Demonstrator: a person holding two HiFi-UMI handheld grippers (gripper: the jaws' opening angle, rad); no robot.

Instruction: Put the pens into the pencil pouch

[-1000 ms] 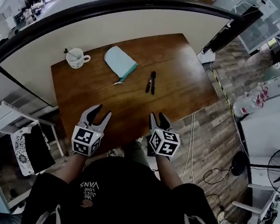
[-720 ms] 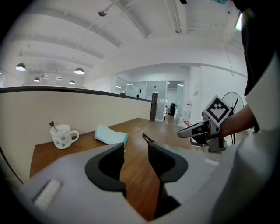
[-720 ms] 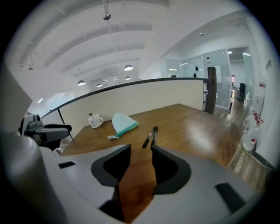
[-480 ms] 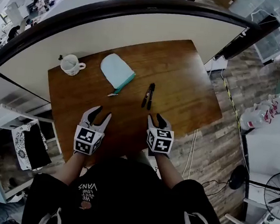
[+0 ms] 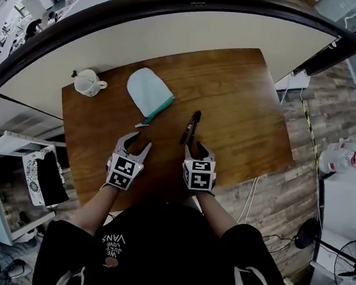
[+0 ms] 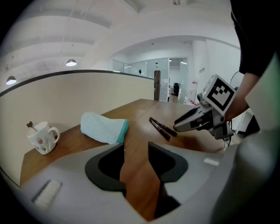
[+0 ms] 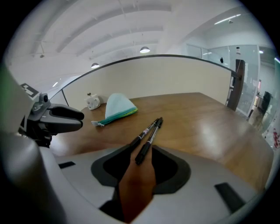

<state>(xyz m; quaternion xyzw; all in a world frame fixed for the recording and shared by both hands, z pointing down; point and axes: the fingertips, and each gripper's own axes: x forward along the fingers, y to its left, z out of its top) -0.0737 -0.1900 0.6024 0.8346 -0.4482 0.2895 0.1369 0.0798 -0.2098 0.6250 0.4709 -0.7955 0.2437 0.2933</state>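
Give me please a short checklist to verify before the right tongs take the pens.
1. The right tongs are open: ok, jaws apart, gripping nothing.
2. The pens line up with them: ok, both lie side by side, near ends at the mouth of the gap.
3. The left tongs are open and empty: ok.
4. The pouch has its mouth open: cannot tell; only its zipper end shows.
5. The mug is out of the way: ok, it stands beyond the pouch.
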